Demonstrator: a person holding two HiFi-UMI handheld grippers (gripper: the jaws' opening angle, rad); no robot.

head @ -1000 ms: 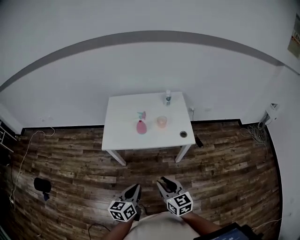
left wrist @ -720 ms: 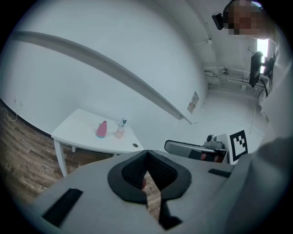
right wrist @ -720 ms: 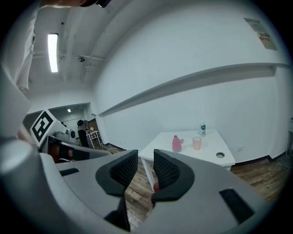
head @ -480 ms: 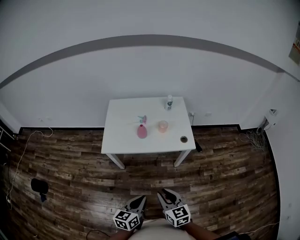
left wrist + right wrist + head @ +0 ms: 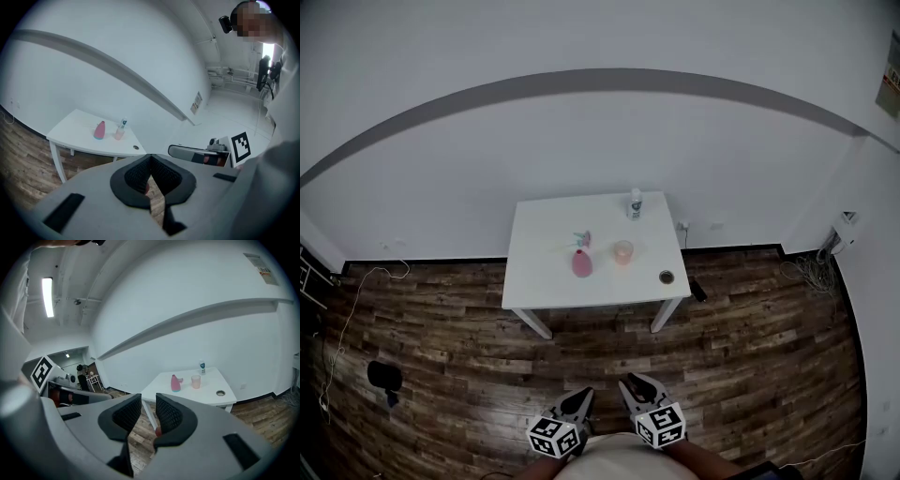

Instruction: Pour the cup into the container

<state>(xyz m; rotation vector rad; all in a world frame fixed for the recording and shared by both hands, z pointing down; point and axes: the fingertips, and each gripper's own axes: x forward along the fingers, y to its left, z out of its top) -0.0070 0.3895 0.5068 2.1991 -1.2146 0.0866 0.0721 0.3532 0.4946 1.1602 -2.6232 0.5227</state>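
- White table [image 5: 544, 272] by the wall: the pink cup [image 5: 623, 250] stands on it near the middle, the pink container [image 5: 581, 263] just beside it.
- Left gripper [image 5: 583, 394] and right gripper [image 5: 631, 381], well short of the table, are both clenched and empty.

White table [image 5: 542, 274] w/ pink container [image 5: 581, 263], cup [image 5: 623, 250], bottle [image 5: 635, 203]

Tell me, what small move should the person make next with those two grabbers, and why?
Probably step forward toward the white table. The cup and pink container stand on it, far across the wooden floor from the left gripper and right gripper, both empty, so nothing is within reach yet.
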